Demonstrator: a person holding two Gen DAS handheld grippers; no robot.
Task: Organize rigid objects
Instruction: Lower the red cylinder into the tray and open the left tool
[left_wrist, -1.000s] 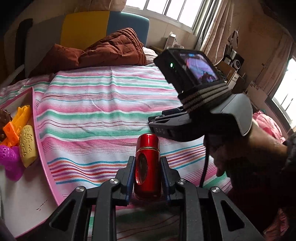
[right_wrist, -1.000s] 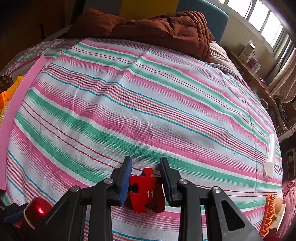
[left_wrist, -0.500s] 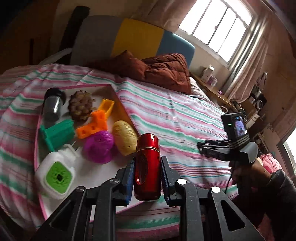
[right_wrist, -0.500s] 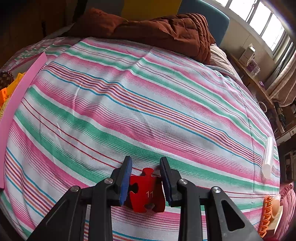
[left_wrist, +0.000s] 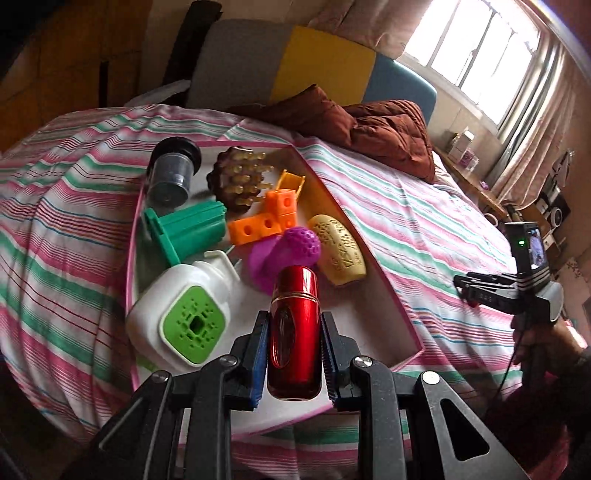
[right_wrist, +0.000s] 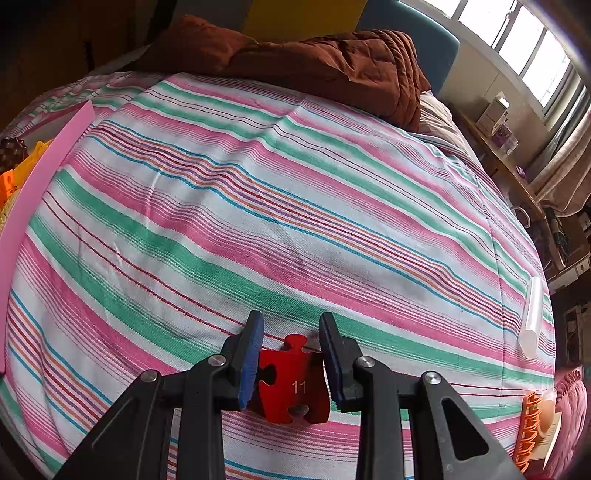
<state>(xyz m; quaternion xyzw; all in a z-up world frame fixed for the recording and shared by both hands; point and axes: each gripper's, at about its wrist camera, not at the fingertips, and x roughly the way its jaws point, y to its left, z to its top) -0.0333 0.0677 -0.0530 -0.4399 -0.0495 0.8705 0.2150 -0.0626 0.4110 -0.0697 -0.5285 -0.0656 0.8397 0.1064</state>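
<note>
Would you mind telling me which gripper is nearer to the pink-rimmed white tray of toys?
Left. The left gripper holds a red metallic cylinder over the tray; the right gripper sits off to its right, above the striped bedsheet.

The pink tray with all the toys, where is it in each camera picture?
Left wrist view: the pink-rimmed white tray fills the middle, toys inside.
Right wrist view: only its pink wall shows at the left edge.
Shared landmark: the crumpled brown quilt at the far end of the striped bed.
</note>
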